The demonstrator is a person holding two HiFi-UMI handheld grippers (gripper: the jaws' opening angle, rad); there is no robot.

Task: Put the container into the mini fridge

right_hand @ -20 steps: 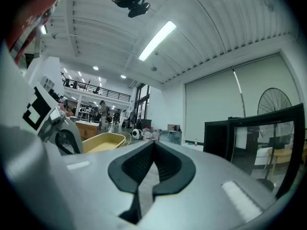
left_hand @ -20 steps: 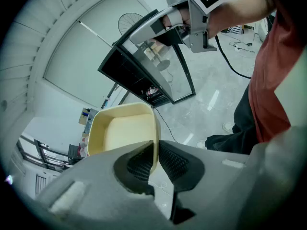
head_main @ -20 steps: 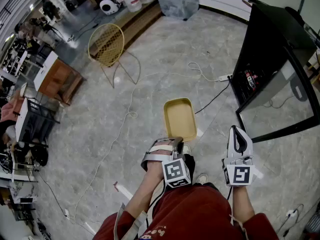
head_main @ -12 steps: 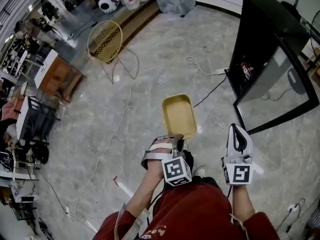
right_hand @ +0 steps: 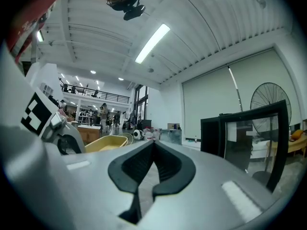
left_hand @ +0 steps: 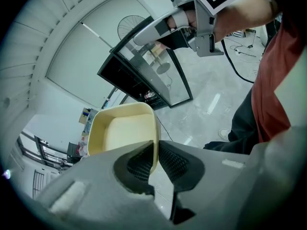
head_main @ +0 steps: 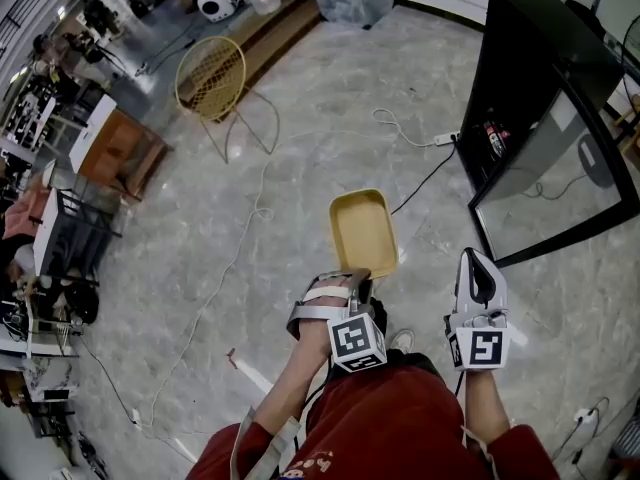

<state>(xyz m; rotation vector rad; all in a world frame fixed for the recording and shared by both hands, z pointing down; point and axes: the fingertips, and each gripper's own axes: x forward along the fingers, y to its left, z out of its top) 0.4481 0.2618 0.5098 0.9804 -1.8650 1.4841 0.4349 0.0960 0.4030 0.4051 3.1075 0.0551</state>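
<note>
- Left gripper (head_main: 362,280) is clenching the container (head_main: 362,230). In the left gripper view its pads (left_hand: 173,161) are pinching 1 wall of the yellow tub by the near corner, 1 pad inside and 1 outside.
- Container is hanging clear of the floor, open side up, looking empty. It is sitting well apart from the fridge (head_main: 530,78), out on the fridge's open side.
- Right gripper (head_main: 478,260) is carrying nothing. The right gripper view is showing its jaws pressed together with no thing between them, and it is pointing about level with the fridge ahead of it.
- Fridge is standing with its glass door (head_main: 565,178) swung wide. The door is lying on the person's side of the fridge, near the right gripper.
- Key relation: in the head view the fridge mouth is lying ahead and to the right of the tub. The tub's long axis is running straight away from the person, so it is passing the fridge front and not pointing into it.
- Judgement: the tub is needing a carry toward the fridge plus a turn to aim 1 short end at the mouth.
- Of the 2 grippers, the right is nearer the fridge, but the left is bearing the load and has the longer reach.
- Risk, as judged: the tub is clipping the door's free edge on the way in.
</note>
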